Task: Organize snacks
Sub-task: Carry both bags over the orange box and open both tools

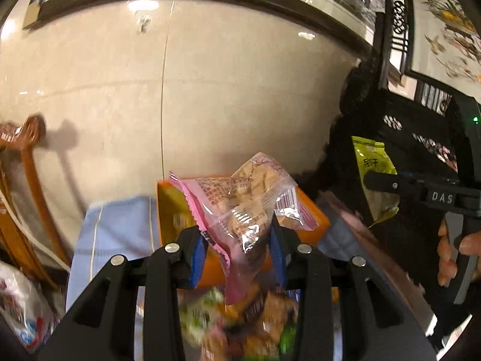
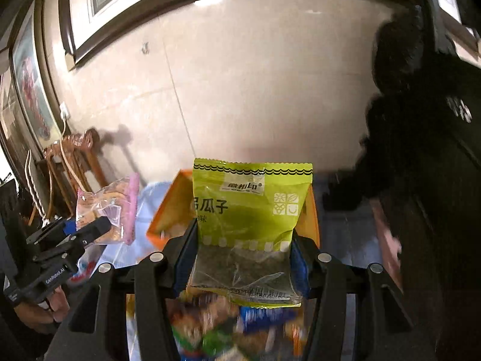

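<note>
My left gripper (image 1: 239,240) is shut on a pink and clear packet of biscuits (image 1: 240,204), held up above an open orange box (image 1: 168,207). My right gripper (image 2: 243,246) is shut on a lime-green packet of seeds (image 2: 249,210), held above the same orange box (image 2: 168,210). A blurred pile of mixed snack packets (image 1: 240,316) lies below both grippers (image 2: 228,325). The right gripper with the green packet (image 1: 372,162) shows at the right of the left wrist view. The left gripper with the pink packet (image 2: 111,207) shows at the left of the right wrist view.
A light blue cloth (image 1: 117,234) covers the table under the box. A beige tiled wall (image 1: 210,90) stands close behind. A carved wooden chair (image 1: 24,180) is at the left, dark carved furniture (image 1: 405,120) at the right. A white plastic bag (image 1: 21,307) lies at the lower left.
</note>
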